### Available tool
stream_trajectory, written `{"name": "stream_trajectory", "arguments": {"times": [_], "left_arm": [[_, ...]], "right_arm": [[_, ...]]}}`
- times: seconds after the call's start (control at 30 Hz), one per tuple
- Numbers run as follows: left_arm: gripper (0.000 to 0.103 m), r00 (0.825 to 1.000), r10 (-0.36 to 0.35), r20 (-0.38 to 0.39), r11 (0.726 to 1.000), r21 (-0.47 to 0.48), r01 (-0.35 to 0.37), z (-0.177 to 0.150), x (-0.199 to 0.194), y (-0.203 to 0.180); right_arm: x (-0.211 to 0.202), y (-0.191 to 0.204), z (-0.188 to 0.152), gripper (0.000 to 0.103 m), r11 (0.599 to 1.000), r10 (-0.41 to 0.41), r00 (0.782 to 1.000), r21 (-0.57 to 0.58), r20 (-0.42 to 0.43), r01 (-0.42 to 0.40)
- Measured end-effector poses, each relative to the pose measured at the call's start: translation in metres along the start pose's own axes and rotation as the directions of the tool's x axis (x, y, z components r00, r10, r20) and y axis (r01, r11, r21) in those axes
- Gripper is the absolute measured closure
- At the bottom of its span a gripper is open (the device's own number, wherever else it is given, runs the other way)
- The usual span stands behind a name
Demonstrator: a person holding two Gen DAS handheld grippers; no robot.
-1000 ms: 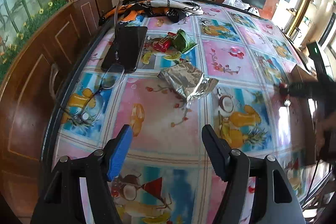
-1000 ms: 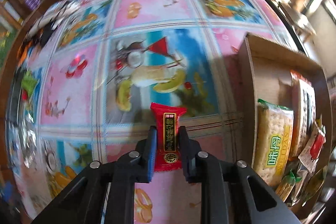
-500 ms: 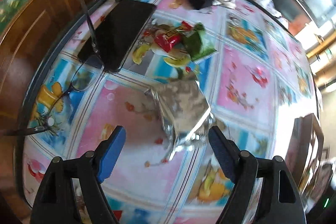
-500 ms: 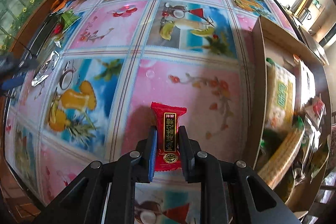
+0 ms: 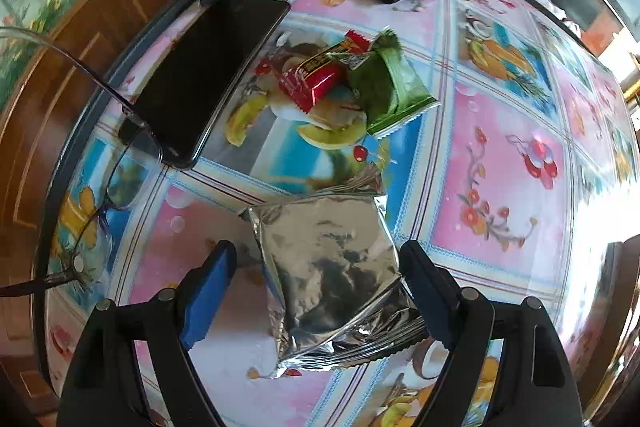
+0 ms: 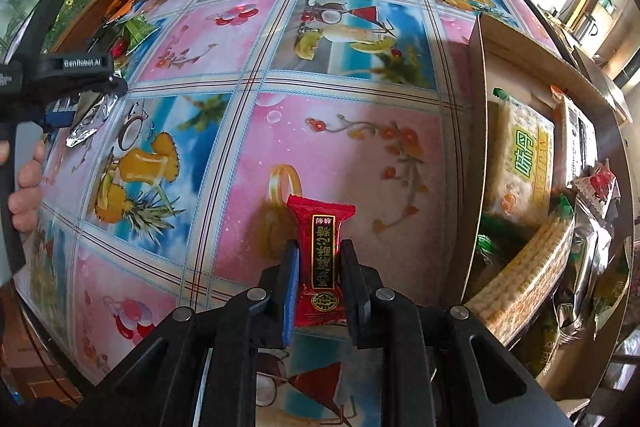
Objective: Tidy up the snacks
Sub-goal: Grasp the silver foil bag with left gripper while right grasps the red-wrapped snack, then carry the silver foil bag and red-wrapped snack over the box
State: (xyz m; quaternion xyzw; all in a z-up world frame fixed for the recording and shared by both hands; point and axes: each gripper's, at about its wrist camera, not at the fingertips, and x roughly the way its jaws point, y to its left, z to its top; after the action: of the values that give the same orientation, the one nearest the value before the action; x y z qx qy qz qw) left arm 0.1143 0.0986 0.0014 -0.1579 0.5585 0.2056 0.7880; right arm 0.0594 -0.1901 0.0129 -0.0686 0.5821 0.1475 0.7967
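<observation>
Meanwhile left tongs (image 5: pixel 316 283) widen around the foil packet (image 5: pixel 332 275); right tongs (image 6: pixel 320 279) clamp a red candy (image 6: pixel 320 259).

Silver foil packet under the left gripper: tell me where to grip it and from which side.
Grip the silver foil packet across its puffed middle, coming straight down from above. It lies flat on the table and already sits between the left gripper's opening jaws, untouched. Avoid the crinkled seam at its near end, which would likely slip.

The right gripper (image 6: pixel 319 269) clamps a red candy wrapper (image 6: pixel 321 259) above the table (image 6: pixel 340 147), near the snack box (image 6: pixel 478 131) at its right edge; box contents partly blurred.
</observation>
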Motion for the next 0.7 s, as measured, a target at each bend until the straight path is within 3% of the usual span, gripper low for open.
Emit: {"name": "stream_trajectory", "arguments": {"times": [0.07, 0.2, 0.37, 0.7], "left_arm": [[0.023, 1.0, -0.002, 0.028, 1.0, 0.025, 0.001, -0.005, -0.002, 0.0], [0.042, 0.997, -0.018, 0.077, 0.997, 0.083, 0.011, -0.024, -0.013, 0.001], [0.042, 0.993, -0.04, 0.113, 0.991, 0.134, 0.024, -0.06, -0.026, 0.007], [0.046, 0.991, -0.092, 0.092, 0.967, 0.247, 0.067, -0.106, -0.043, -0.008]], "right_arm": [[0.0, 0.001, 0.0, 0.082, 1.0, -0.001, 1.0, -0.003, -0.001, 0.001], [0.0, 0.002, -0.001, 0.082, 1.0, -0.002, 1.0, -0.01, 0.002, 0.002], [0.0, 0.003, -0.002, 0.082, 1.0, -0.001, 1.0, -0.019, 0.005, 0.001], [-0.002, 0.001, -0.006, 0.082, 0.999, 0.037, 0.999, 0.005, 0.01, -0.037]]}}
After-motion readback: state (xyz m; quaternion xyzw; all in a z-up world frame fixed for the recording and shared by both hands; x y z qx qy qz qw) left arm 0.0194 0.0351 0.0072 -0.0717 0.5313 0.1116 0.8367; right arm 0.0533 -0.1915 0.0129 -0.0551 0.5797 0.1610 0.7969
